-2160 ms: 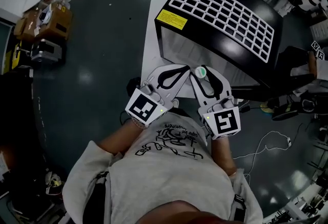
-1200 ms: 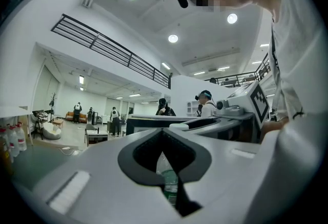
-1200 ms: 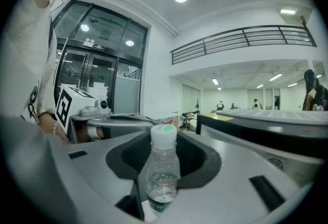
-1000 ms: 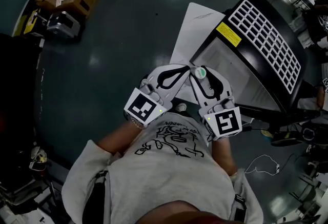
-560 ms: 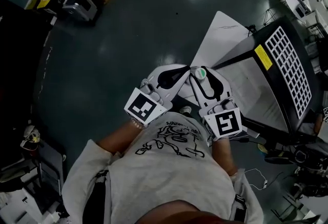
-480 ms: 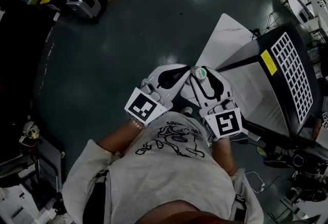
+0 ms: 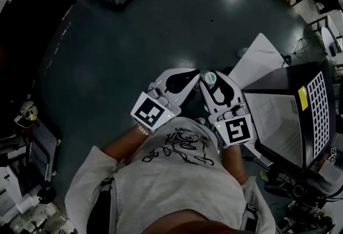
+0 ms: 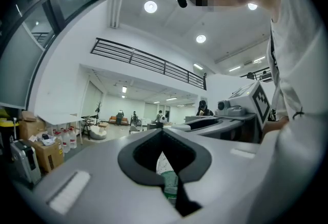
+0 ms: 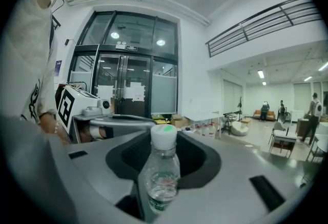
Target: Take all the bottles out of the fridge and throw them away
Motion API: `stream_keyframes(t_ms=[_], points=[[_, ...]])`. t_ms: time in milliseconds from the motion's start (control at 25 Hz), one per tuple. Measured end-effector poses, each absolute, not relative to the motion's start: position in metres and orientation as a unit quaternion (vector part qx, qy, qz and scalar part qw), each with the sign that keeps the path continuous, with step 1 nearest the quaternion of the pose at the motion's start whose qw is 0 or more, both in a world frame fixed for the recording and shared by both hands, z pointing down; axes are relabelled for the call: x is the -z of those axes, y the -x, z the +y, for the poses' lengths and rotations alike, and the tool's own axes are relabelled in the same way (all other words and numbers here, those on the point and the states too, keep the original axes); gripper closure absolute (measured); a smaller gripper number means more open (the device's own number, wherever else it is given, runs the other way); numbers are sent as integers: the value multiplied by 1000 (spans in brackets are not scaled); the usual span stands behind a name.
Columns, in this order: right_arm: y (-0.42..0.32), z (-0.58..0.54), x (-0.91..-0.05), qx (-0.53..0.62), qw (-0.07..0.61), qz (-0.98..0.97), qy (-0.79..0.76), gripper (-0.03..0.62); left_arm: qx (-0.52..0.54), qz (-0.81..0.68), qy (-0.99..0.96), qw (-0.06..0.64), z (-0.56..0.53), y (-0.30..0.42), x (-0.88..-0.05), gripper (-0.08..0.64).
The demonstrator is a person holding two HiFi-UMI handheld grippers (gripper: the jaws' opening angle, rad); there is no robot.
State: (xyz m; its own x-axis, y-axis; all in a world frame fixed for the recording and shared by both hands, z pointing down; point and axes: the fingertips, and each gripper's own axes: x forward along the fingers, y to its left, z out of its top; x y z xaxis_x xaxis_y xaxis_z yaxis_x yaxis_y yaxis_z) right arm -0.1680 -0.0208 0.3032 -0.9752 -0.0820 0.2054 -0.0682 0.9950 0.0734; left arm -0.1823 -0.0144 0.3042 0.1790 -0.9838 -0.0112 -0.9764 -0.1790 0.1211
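Left hand pose: the left forearm is bent in front of the chest. The left gripper is pointed level, away from the body, and angled inward so that its tip nearly meets the tip of the right gripper. Its marker cube is turned upward.
Right hand pose: the hand is held beside the left one, with the gripper tipped slightly downward and its own marker cube facing up.
Left gripper state: the jaws are drawn close, with only a narrow slit left between them. Green-banded clear plastic is seen in that slit. Whether it is pressed by the pads or lies beyond them cannot be told.
Right gripper state: the jaws are set wide and closed on the bottle.
Bottle: it is clear and is held upright between the right jaws. Its white cap stands above them and its green label is down at jaw level.
Fridge: it is black, with a white grid on top, and is seen well off to the outer side of the right gripper.
White panel: it lies between the right gripper and the fridge.
Floor: it is dark and glossy beneath both grippers.
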Motion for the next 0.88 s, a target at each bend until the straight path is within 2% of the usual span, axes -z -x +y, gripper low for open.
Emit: stream_keyframes(t_ms=[400,880], points=[[215,16,-310,39,103,-994,18,439,47,-683,-728,44,23,229,-311,554],[224,45,-310,47,104,-991,64,437,54,-716,-695,47,54,237,-311,554]])
